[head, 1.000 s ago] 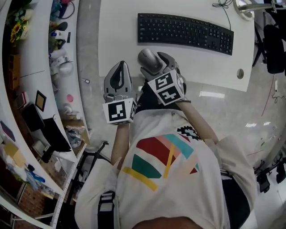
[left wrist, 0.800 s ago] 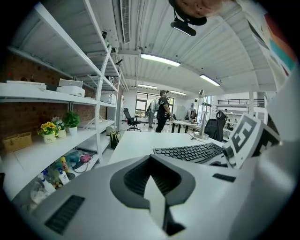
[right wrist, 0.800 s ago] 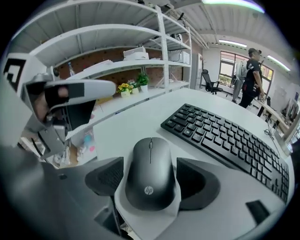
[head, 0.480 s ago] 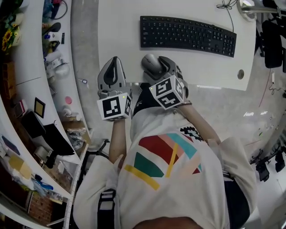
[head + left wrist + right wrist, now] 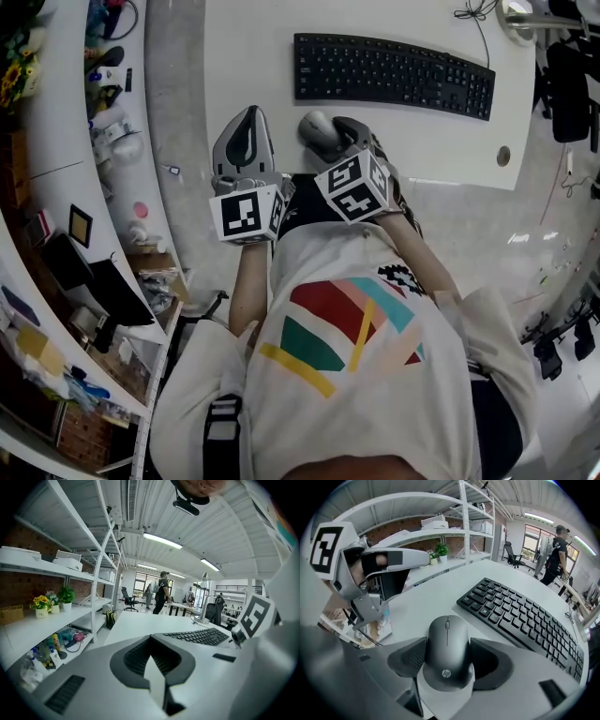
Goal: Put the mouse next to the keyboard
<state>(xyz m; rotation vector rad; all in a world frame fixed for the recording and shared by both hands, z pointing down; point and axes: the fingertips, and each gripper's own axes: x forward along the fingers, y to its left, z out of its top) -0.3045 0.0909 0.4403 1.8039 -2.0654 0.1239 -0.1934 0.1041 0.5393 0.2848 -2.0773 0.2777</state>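
Black mouse [image 5: 446,641] sits centred so your right gripper's [image 5: 448,660] closing jaws pinch its sides, keyboard [image 5: 525,620] just ahead; left gripper [image 5: 152,663] clenched, empty.

Dark grey mouse [image 5: 447,651] flat, buttons toward nearby black keyboard [image 5: 525,620]
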